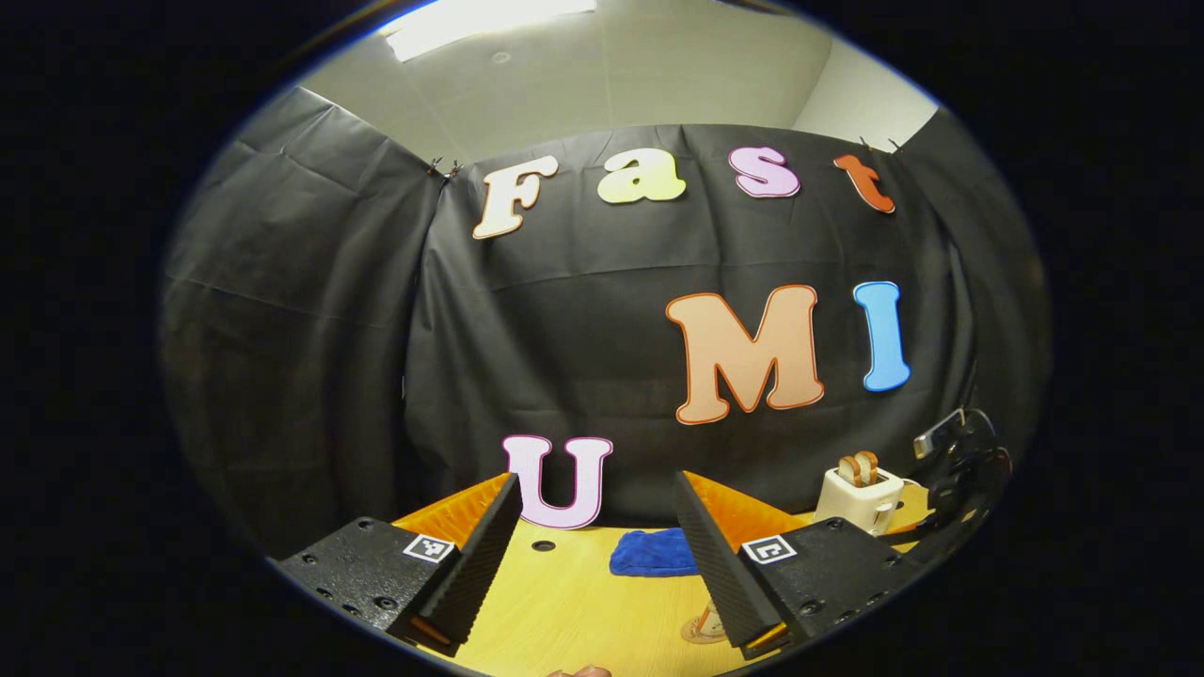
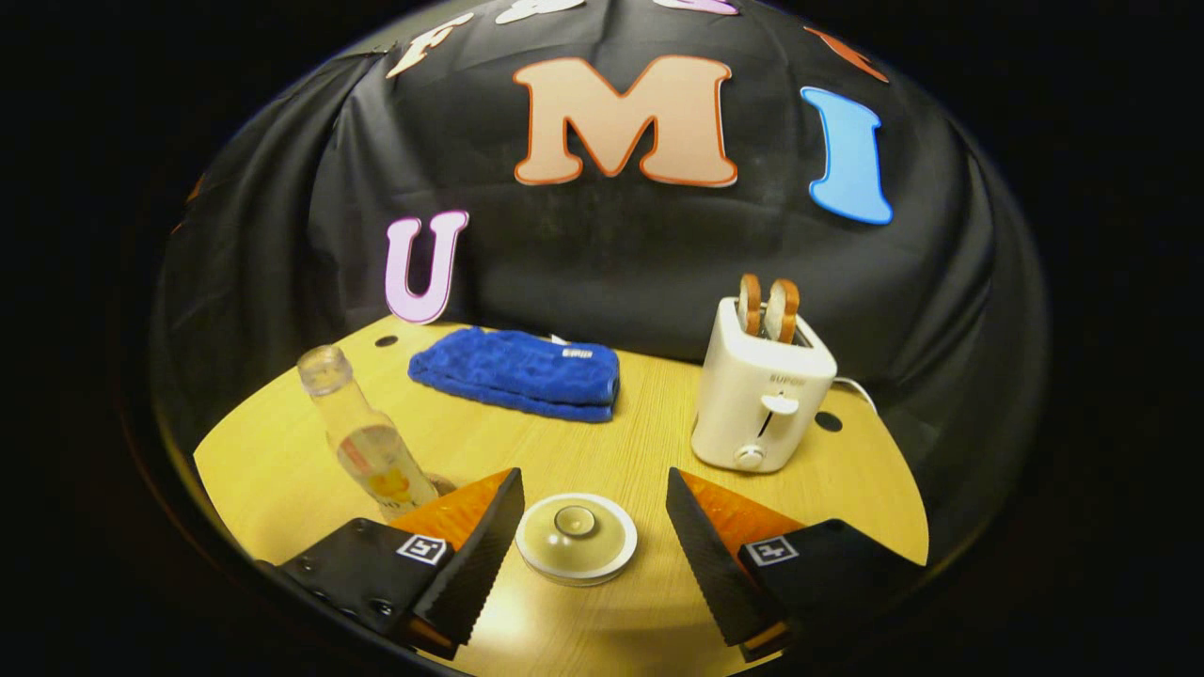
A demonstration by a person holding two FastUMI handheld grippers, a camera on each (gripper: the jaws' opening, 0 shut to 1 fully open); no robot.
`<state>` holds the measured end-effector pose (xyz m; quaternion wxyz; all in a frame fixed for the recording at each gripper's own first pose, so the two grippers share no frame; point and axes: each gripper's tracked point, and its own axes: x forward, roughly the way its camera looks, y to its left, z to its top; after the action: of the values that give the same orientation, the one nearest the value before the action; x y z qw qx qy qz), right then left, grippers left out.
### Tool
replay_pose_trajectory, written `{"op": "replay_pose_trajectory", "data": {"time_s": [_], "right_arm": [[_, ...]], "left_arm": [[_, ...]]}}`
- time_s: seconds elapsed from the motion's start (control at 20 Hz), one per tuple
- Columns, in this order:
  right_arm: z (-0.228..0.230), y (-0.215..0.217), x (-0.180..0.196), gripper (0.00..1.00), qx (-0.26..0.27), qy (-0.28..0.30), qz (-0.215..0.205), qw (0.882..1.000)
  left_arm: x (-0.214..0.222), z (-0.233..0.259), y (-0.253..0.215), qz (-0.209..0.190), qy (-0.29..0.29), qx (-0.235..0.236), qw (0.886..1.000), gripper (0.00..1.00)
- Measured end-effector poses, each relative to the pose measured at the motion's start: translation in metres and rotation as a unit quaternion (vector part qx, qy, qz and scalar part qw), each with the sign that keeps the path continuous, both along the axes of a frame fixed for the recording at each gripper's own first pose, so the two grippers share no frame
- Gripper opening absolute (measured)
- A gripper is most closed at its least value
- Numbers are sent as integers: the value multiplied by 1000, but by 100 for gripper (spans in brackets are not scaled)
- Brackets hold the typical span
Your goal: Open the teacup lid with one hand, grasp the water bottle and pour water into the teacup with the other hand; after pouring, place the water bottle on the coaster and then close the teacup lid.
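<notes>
In the right gripper view the teacup's lid [image 2: 576, 538], a beige disc with a small knob inside a white rim, lies low between my right gripper's [image 2: 594, 472] open fingers, touching neither. The lid is seated on the cup, whose body is hidden below it. The clear water bottle [image 2: 362, 437], uncapped and with an orange label, stands tilted in view just left of the left finger [image 2: 470, 545]. In the left gripper view my left gripper [image 1: 595, 478] is held high and open over the table with nothing between its fingers. A small clear round thing [image 1: 704, 628] peeks out beside its right finger.
A folded blue cloth [image 2: 517, 371] lies at the back of the wooden table [image 2: 640, 442]. A white toaster [image 2: 762, 395] with two slices of toast stands at the back right, its cord trailing behind it. Black gear [image 1: 959, 470] sits at the right edge of the left gripper view.
</notes>
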<state>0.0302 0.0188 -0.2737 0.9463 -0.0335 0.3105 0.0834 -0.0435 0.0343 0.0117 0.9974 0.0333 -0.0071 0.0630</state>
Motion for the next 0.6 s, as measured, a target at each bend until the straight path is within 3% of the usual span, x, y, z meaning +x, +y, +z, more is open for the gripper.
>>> {"op": "replay_pose_trajectory", "data": {"time_s": [0.4,0.5,0.6], "right_arm": [[-36,4,-2,97,-6,45,4,999],[-41,6,-1,83,-9,50,4,999],[-45,7,-2,75,-10,56,6,998]], "left_arm": [[-3,-2,4,5,6,9,1000,92],[-3,-2,4,7,7,12,1000,94],[-3,-3,6,8,9,14,1000,92]]}}
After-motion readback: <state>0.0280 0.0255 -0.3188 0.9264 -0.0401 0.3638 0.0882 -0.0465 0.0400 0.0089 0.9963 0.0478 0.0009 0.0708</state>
